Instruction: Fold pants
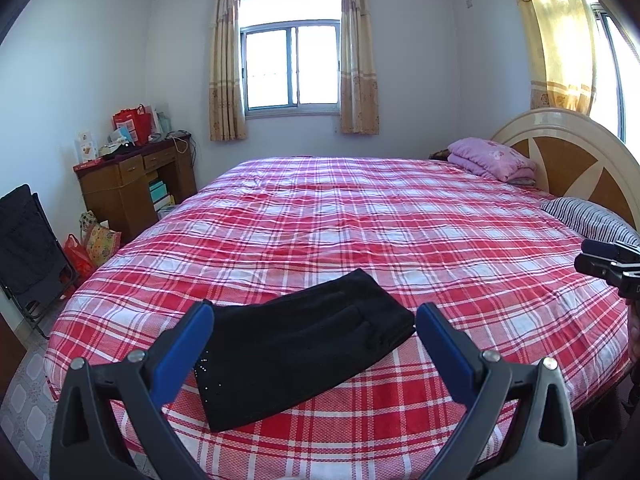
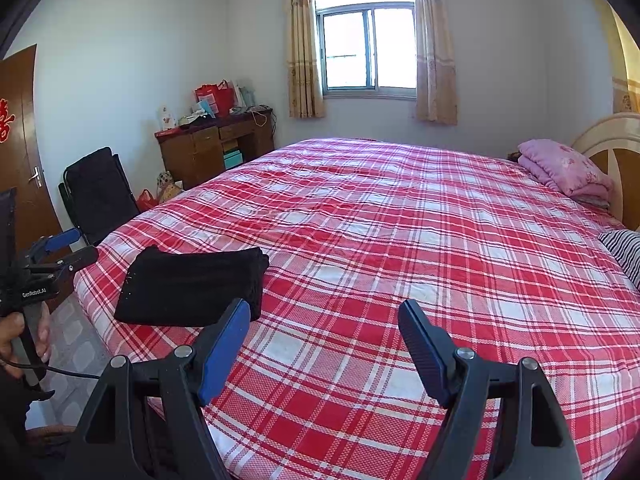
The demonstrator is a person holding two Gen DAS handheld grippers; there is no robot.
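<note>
The left gripper [image 1: 314, 320], a black two-finger clamp with blue pads, has its fingers spread wide and holds nothing. The folded black fabric pants [image 1: 296, 354] lie on the bed beyond and below the fingertips, seen between them in the left wrist view; whether the pads touch the fabric cannot be told. The right gripper [image 2: 324, 316], of the same build, also stands wide apart with nothing between its fingers, only bedspread showing in the gap. In the right wrist view the pants [image 2: 192, 286] lie to the left of this gripper, near the corner of the bed, folded into a compact rectangle with a small patch of sequins on one edge. A hand [image 2: 22, 336] grips the left gripper's handle at the frame's left edge. The pants rest on the red-and-white plaid bedspread [image 1: 400, 240]. Farther off, a folded pink quilt [image 1: 492, 158] and a striped pillow [image 1: 588, 220] lie by the wooden headboard [image 1: 580, 160]. A brown wooden desk [image 2: 212, 148] stands beside the far wall under a curtained window [image 2: 368, 48].
</note>
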